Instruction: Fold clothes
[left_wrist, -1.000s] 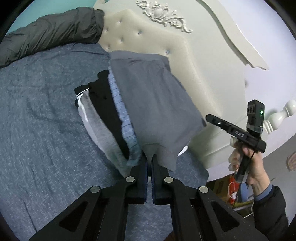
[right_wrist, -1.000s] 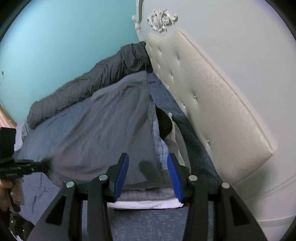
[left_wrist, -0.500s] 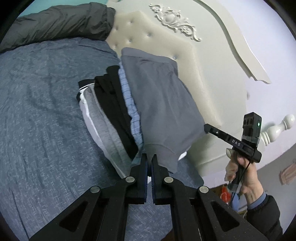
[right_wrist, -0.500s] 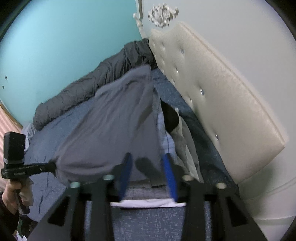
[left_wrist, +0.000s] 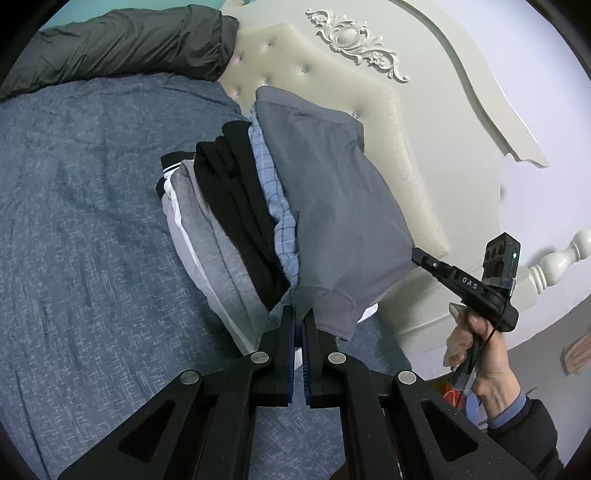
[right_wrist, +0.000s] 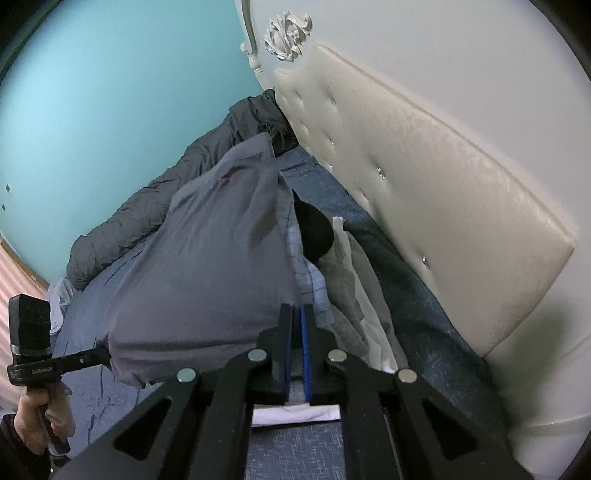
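On top of the clothes pile (left_wrist: 236, 221), lying folded: gray garment (left_wrist: 332, 206). Left tongs (left_wrist: 298, 314) and right tongs (right_wrist: 295, 314) both pinching its near edge. Possibly dragging the pile askew if tugged unevenly. Resting on a blue bed (left_wrist: 81, 236), beside a cream headboard (right_wrist: 424, 177), teal wall (right_wrist: 110, 81) behind.

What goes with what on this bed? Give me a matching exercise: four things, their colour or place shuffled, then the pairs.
Things:
1. top garment
2. checked garment
3. quilted cover
4. headboard

Descriptions:
A. cream, tufted
B. light blue, directly under the top layer of the stack
C. plain grey, pinched by both grippers
D. dark grey, bunched along the far edge of the bed

Pairs: 1-C, 2-B, 3-D, 4-A
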